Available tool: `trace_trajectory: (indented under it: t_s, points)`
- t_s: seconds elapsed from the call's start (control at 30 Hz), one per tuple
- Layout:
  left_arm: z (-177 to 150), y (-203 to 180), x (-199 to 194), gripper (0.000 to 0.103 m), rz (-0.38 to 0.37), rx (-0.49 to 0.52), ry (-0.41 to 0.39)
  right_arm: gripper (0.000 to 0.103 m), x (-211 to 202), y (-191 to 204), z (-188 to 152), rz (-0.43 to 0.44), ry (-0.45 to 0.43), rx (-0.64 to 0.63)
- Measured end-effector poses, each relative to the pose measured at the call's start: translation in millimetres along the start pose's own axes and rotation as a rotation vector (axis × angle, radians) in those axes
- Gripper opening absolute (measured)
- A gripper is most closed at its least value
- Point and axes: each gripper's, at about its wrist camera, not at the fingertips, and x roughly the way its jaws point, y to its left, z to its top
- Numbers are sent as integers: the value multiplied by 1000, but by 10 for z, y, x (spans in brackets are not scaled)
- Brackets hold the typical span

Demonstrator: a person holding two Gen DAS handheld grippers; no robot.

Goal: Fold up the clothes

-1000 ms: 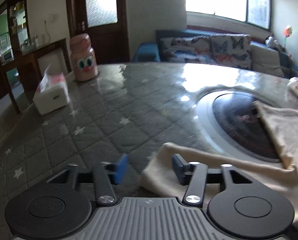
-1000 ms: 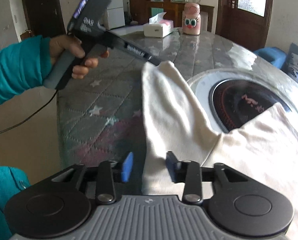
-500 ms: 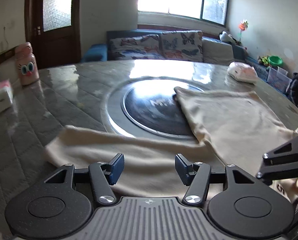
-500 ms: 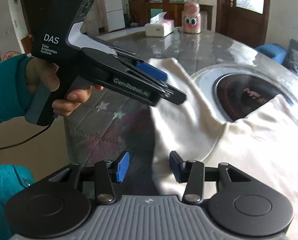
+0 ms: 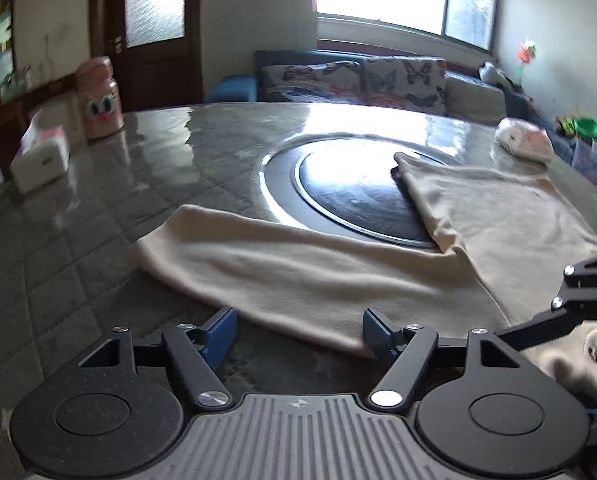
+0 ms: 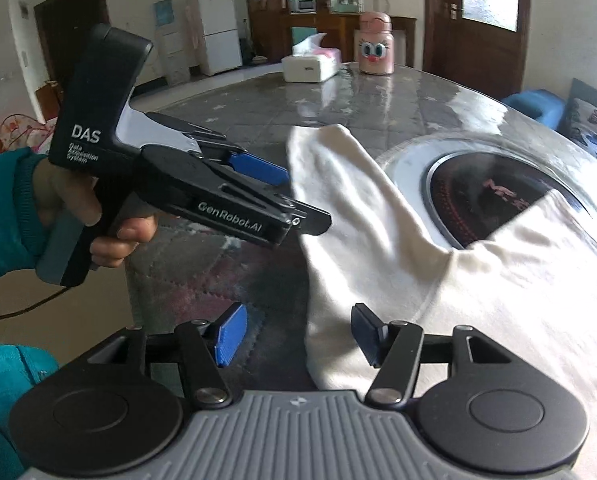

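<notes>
A cream long-sleeved garment (image 5: 338, 276) lies spread on the grey quilted table, one sleeve stretched out toward the left; it also shows in the right wrist view (image 6: 378, 232). My left gripper (image 5: 298, 330) is open and empty, hovering just in front of the sleeve's near edge. It also shows from the side in the right wrist view (image 6: 286, 196), held in a hand with a teal cuff. My right gripper (image 6: 294, 332) is open and empty, low over the sleeve's base near the body. Its fingers (image 5: 578, 284) enter the left wrist view at the right edge.
A round dark hotplate (image 5: 358, 196) sits inset in the table, partly covered by the garment. A white tissue box (image 5: 40, 156) and a pink cartoon bottle (image 5: 98, 104) stand at the far left. A white-pink bundle (image 5: 524, 144) lies at the far right.
My left gripper has swung back left and pulled away a little, so the sleeve's near edge now lies just ahead of its fingers. My right gripper has barely moved.
</notes>
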Motion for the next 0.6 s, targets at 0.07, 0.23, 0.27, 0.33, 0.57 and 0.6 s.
trace_trajectory:
  t_s: [0.07, 0.23, 0.27, 0.33, 0.57, 0.6]
  points:
    - [7, 59, -7, 73, 21, -25, 2, 62, 29, 10, 29, 4, -4, -5]
    - [96, 255, 25, 73, 84, -139, 8, 62, 113, 61, 72, 26, 4, -20]
    - [117, 302, 42, 73, 102, -164, 5, 62, 120, 79, 73, 31, 7, -24]
    - [159, 397, 74, 73, 139, -214, -2, 62, 99, 99, 81, 38, -1, -26]
    - [276, 595, 178, 72, 208, -332, -26, 62, -123, 64, 94, 8, -55, -2]
    - [288, 603, 196, 72, 216, -336, -28, 62, -144, 57, 92, 3, -60, 1]
